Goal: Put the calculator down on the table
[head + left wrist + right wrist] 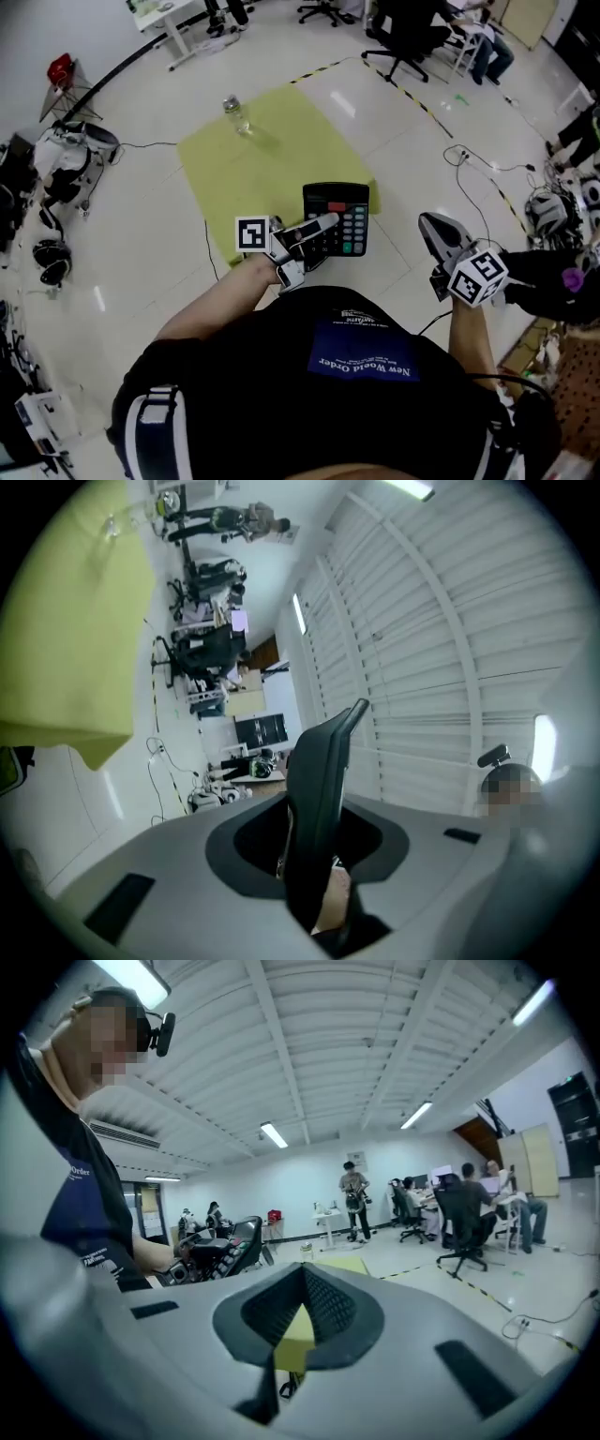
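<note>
1. Your left gripper (317,228) has its jaws pinched on the near left edge of the black, slab-shaped calculator with grey and green keys (345,221).
2. You hold the calculator in the air, keys up. In the head view it sits over the near corner of the yellow-green table (253,169).
3. Your right gripper (429,225) is well to the calculator's right, jaws pressed together on nothing.
4. A clear plastic bottle (236,114) stands upright at the table's far side.
</note>
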